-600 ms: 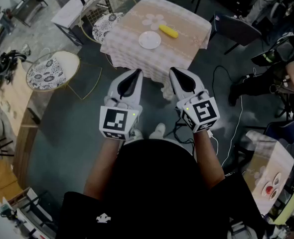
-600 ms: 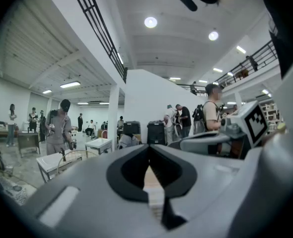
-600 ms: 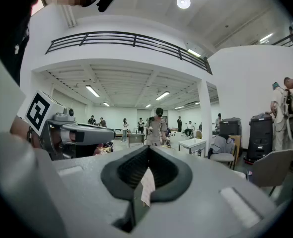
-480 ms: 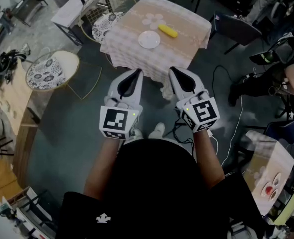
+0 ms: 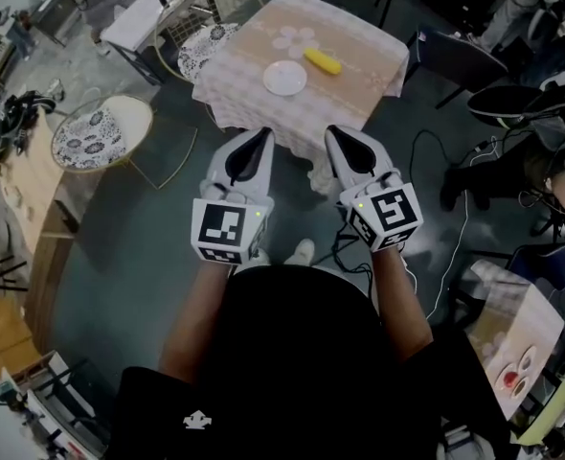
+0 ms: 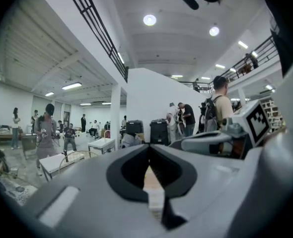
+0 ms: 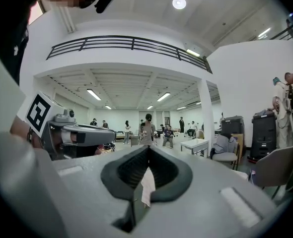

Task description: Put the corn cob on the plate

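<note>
The yellow corn cob [image 5: 322, 61] lies on a small table with a checked cloth [image 5: 254, 99], just right of a white round plate [image 5: 285, 78]. The table stands well ahead of me across the floor. My left gripper [image 5: 263, 134] and right gripper [image 5: 332, 132] are held side by side in front of my body, pointing toward the table and short of its near edge. Both are shut with nothing between the jaws. In the left gripper view the left gripper [image 6: 148, 145] has its jaws meeting at the tip. The right gripper view shows the right gripper [image 7: 148, 148] likewise.
Two round chairs with patterned cushions [image 5: 101, 134] [image 5: 206, 46] stand left of the table, and a dark chair [image 5: 455, 60] at its right. Cables [image 5: 436, 257] trail over the floor on the right. A person [image 5: 531, 161] sits at the right edge. A wooden counter [image 5: 14, 209] runs along the left.
Both grippers keep the same pose, side by side. The head view has shifted slightly, and the person at the right edge has moved.
</note>
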A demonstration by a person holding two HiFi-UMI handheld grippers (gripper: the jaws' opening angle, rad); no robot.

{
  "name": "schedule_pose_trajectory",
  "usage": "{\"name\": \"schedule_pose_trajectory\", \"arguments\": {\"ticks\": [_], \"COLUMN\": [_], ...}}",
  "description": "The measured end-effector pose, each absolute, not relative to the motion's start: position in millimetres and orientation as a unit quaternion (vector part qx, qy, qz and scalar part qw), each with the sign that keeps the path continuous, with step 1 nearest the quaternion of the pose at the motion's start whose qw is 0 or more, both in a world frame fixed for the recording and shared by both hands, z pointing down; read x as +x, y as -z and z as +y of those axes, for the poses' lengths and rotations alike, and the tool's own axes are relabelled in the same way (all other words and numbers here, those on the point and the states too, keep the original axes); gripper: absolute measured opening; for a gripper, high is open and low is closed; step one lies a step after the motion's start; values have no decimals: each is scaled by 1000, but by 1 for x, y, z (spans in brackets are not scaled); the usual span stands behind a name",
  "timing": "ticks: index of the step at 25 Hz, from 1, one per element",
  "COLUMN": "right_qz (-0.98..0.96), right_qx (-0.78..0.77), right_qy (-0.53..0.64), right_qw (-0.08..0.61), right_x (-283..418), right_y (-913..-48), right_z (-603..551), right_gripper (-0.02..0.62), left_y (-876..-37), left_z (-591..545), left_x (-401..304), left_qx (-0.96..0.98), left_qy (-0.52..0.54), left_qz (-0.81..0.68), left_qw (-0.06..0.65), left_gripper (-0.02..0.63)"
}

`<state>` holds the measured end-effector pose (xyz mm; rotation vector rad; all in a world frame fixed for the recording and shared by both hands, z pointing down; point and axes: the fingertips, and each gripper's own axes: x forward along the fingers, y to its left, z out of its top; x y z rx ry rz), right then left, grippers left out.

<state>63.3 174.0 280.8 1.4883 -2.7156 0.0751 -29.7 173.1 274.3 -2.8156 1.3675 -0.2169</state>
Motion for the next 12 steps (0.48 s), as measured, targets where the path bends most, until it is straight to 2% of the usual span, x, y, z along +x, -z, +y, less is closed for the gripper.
{"name": "schedule_pose_trajectory", "arguments": {"ticks": [12], "right_qz": [-881], "right_qx": [471], "right_qy": [-29], "right_qw": [31], "right_x": [84], "right_y": [-290], "right_z": [157], "right_gripper": [2], "left_y": [-278], "left_z": [159], "left_x": [-16], "left_qx": [-884], "left_qy": [71], "left_qz": [462], "left_qw": [-6], "left_gripper": [8]}}
